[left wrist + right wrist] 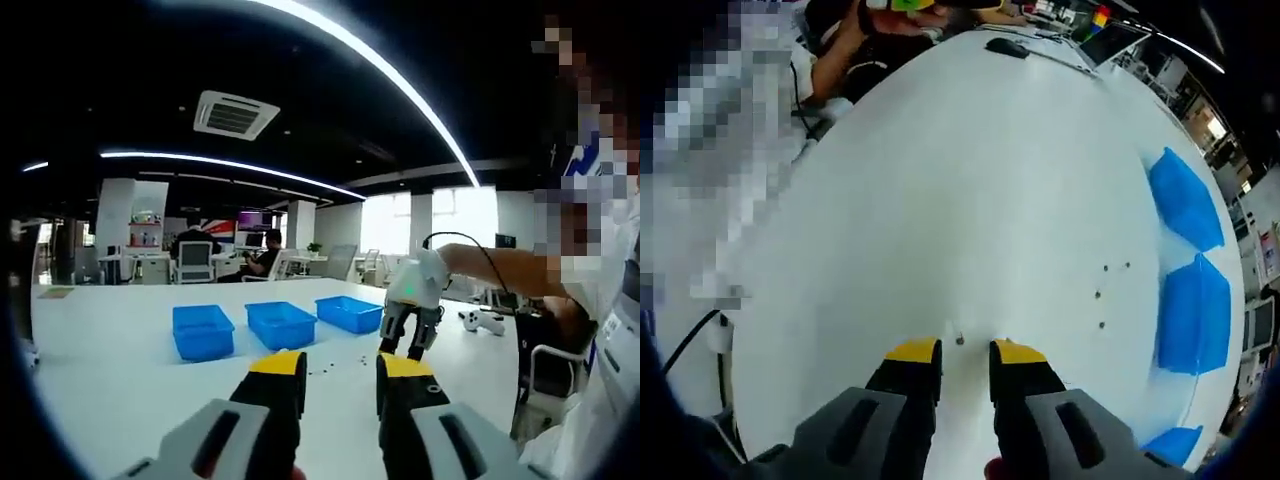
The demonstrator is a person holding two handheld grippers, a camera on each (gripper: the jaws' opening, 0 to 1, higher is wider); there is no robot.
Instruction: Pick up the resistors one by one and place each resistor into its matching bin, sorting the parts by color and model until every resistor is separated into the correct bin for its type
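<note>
A tiny resistor [959,340] lies on the white tabletop [970,180] between the right gripper [964,351]'s released fingers. More resistors [1102,296] are scattered near three blue bins [281,324], contents unseen. The left gripper [342,366] hovers, fingers released.

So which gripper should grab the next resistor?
Right, most likely. The right gripper is open, low over the white table, with a resistor between its tips. The left gripper hangs higher, farther back.
</note>
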